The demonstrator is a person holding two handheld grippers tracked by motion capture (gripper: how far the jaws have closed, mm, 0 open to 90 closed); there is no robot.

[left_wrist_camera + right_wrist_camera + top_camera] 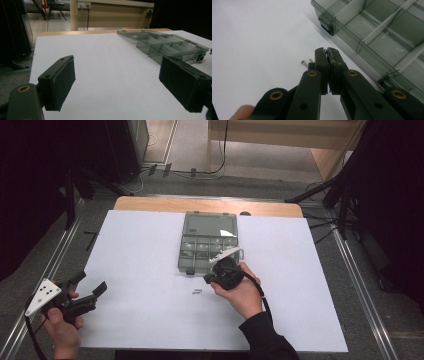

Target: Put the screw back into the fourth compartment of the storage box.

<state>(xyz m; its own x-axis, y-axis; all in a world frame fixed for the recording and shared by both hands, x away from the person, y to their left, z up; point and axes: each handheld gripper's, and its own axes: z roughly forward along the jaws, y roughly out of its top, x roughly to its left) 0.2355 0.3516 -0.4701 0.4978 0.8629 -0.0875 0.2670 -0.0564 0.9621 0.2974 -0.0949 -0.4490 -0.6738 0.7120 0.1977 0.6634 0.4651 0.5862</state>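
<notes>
on white table, compartment box, wooden desk behind

The tabletop lies open across its whole left half, and the strip along the near edge is bare too. Toward the far middle stands the box, its lid laid back flat beyond it; its walls and dividers block a low sweep there. Two small screws lie just in front of it, beside the right tool, whose jaws are pressed together. The left tool hangs at the near left corner, jaws wide, with free room ahead. Right of the box the surface is bare.
</notes>
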